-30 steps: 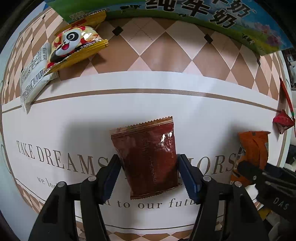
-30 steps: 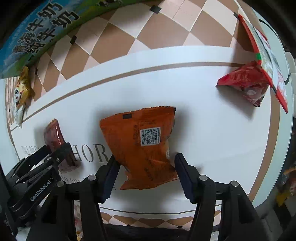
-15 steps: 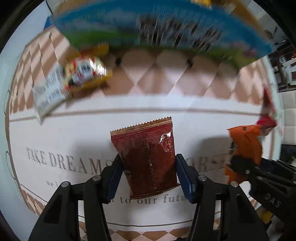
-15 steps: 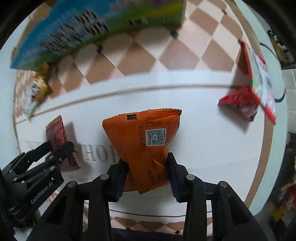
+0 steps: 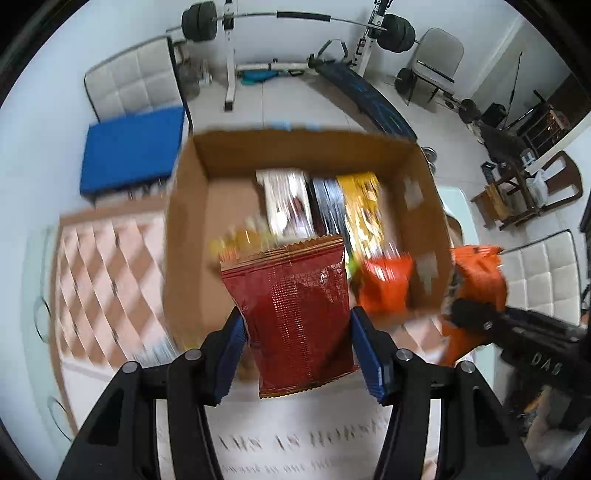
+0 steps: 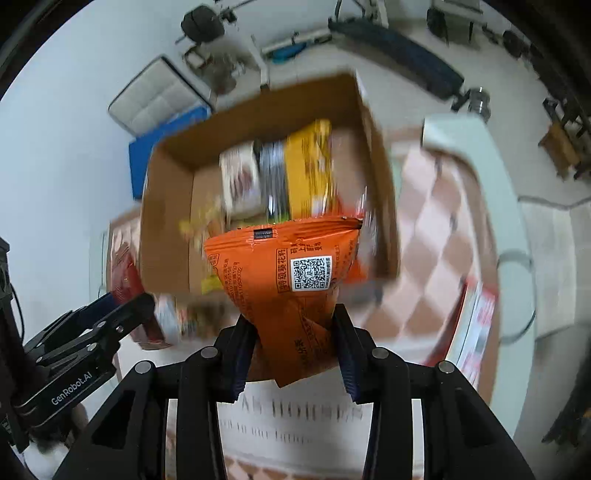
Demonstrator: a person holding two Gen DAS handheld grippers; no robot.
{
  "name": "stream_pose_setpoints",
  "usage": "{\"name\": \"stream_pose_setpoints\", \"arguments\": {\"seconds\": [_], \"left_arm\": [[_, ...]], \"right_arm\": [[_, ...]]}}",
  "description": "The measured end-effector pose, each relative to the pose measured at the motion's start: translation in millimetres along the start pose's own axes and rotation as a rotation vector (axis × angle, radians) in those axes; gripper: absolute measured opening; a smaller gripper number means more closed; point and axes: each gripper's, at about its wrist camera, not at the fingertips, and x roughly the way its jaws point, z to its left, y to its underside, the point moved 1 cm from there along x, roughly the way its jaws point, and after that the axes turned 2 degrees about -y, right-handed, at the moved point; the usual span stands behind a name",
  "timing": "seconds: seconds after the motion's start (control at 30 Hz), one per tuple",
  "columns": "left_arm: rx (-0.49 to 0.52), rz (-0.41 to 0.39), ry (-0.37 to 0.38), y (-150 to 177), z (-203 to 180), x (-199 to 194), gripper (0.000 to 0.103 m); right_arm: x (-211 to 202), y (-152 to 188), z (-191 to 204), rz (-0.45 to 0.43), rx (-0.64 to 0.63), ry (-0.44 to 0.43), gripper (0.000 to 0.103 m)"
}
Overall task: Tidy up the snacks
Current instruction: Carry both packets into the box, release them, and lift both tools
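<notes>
My left gripper is shut on a dark red snack packet, held up in the air in front of an open cardboard box. My right gripper is shut on an orange snack packet with a QR code, also lifted before the same box. Several snack packs lie blurred inside the box: white, black, yellow and orange ones. In the left wrist view the right gripper shows at the right with the orange packet. The left gripper appears low left in the right wrist view.
The table carries a tan and white checked cloth with lettering. A red and white packet lies at its right edge. Beyond the table stand a white chair with a blue cushion, a barbell rack and a weight bench.
Both grippers closed on their packets and lifted them off the table. The views swung up from the tabletop to look into the cardboard box.
</notes>
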Motion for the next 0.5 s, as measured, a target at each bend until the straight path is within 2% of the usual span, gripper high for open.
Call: {"name": "stream_pose_setpoints", "arguments": {"seconds": [0.1, 0.23, 0.5], "left_arm": [[0.015, 0.014, -0.027, -31.6, 10.6, 18.4, 0.054], [0.043, 0.076, -0.061, -71.6, 21.4, 57.9, 0.054], [0.057, 0.199, -0.093, -105.1, 37.6, 121.6, 0.054]], "right_arm": [[10.9, -40.1, 10.5, -0.019, -0.002, 0.041, 0.043], [41.1, -91.0, 9.1, 0.003, 0.01, 0.092, 0.043], [92.4, -140.7, 5.0, 0.073, 0.061, 0.165, 0.043]]}}
